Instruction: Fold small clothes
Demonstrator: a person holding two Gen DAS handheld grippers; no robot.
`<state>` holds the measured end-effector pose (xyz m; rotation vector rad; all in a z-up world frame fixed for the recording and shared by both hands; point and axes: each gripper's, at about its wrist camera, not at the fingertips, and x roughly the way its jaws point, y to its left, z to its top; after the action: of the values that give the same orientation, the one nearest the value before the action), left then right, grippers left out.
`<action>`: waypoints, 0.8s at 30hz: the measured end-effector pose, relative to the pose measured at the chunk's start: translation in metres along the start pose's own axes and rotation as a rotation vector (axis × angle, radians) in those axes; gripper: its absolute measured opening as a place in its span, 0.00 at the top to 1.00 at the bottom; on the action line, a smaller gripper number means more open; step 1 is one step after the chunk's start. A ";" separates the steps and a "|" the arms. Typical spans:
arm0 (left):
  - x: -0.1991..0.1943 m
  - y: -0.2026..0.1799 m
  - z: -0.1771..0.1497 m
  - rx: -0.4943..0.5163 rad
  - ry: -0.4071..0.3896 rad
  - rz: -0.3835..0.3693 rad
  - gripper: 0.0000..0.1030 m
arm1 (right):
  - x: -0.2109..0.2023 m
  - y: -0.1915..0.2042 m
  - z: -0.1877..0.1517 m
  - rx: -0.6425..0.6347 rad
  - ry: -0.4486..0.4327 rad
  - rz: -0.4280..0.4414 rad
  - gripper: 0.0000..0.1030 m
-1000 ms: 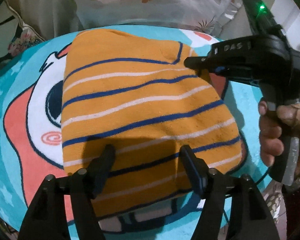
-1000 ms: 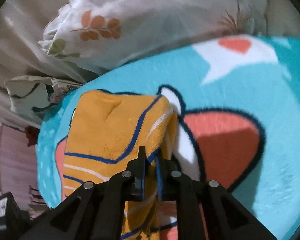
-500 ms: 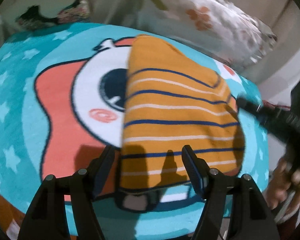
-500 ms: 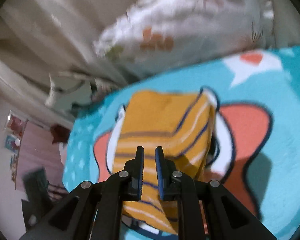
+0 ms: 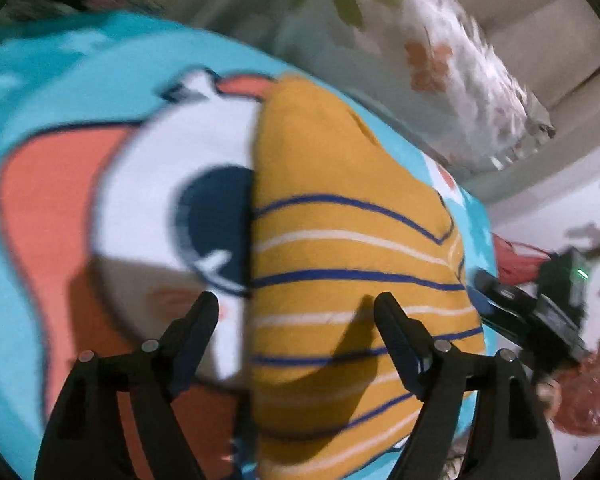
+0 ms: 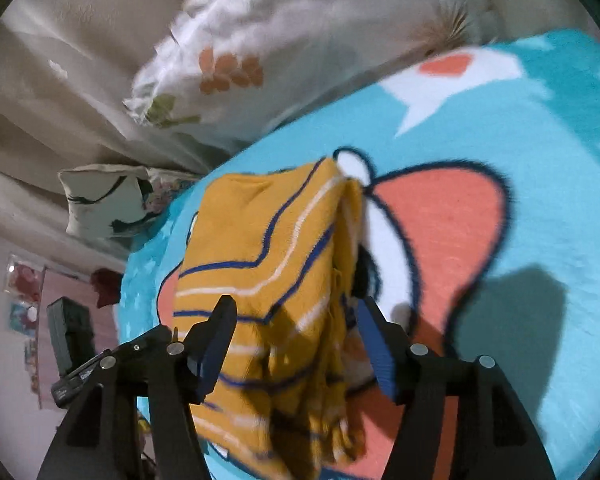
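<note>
A folded orange garment with blue and white stripes (image 5: 340,264) lies on a turquoise cartoon-fish blanket (image 5: 60,128). My left gripper (image 5: 296,316) is open and empty, held above the garment's near left edge. My right gripper (image 6: 292,320) is open and empty, above the garment (image 6: 268,248) near its layered, fringed edge. The right gripper also shows in the left wrist view (image 5: 536,308) at the garment's right side.
A white floral pillow (image 6: 284,40) and a beige sheet (image 6: 60,92) lie behind the blanket. A smaller patterned cushion (image 6: 104,204) sits at the far left. A red plastic bag (image 5: 588,396) lies off the blanket's right edge.
My right gripper was shut on the garment's edge, has let it go, opened and pulled back. My left gripper has shifted left and stayed open.
</note>
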<state>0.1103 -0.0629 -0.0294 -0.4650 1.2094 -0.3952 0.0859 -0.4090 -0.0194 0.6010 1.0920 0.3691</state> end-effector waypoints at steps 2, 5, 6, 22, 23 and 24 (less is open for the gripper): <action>0.019 -0.001 0.003 -0.001 0.049 -0.044 0.22 | 0.024 -0.007 0.004 0.035 0.024 0.006 0.35; 0.028 -0.005 0.007 -0.021 0.084 -0.094 0.27 | 0.047 -0.016 0.003 0.120 0.027 0.071 0.35; 0.027 -0.005 0.009 -0.028 0.087 -0.095 0.40 | 0.052 -0.017 0.003 0.149 0.027 0.103 0.46; -0.036 -0.003 0.016 0.069 -0.005 0.234 0.53 | 0.050 -0.001 0.008 0.144 0.053 0.082 0.57; -0.043 -0.001 0.010 0.073 -0.023 0.254 0.52 | 0.044 -0.004 0.006 0.166 0.045 0.091 0.57; -0.048 0.000 0.007 0.075 -0.040 0.270 0.48 | 0.034 -0.004 0.005 0.171 0.029 0.082 0.56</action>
<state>0.1019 -0.0372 0.0104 -0.2390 1.1952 -0.1979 0.1046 -0.3946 -0.0445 0.7956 1.1364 0.3586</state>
